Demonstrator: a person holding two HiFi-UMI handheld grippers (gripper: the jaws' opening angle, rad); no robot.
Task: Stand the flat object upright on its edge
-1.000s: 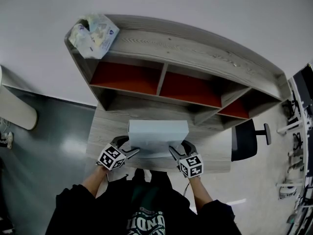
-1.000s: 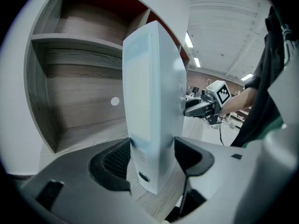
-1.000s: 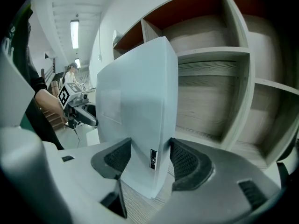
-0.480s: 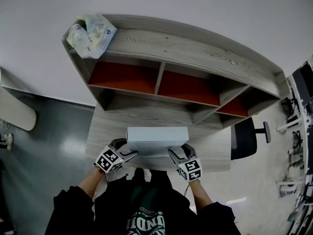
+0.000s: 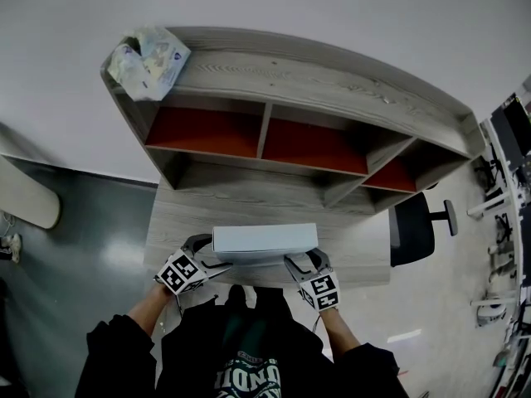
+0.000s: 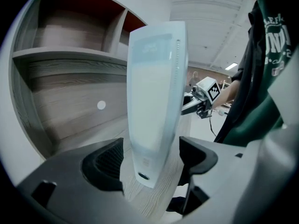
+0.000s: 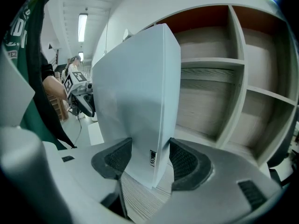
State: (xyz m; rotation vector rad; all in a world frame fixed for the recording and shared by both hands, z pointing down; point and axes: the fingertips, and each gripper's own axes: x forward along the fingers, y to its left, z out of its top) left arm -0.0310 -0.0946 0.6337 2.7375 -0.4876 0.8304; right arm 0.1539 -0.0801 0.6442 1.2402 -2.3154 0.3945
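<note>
A crinkly plastic bag (image 5: pixel 148 59) lies on top of the wooden shelf (image 5: pixel 315 81), and a black chair (image 5: pixel 412 230) stands beside the desk (image 5: pixel 178 215).

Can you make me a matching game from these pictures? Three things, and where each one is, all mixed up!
Things:
1. white box
2. plastic bag
3. black chair

Places:
A. on the floor, to the right of the desk
B. on top of the shelves, at the left end
C. standing upright on its edge on the desk

Pairs: 1-C, 2-B, 3-A
</note>
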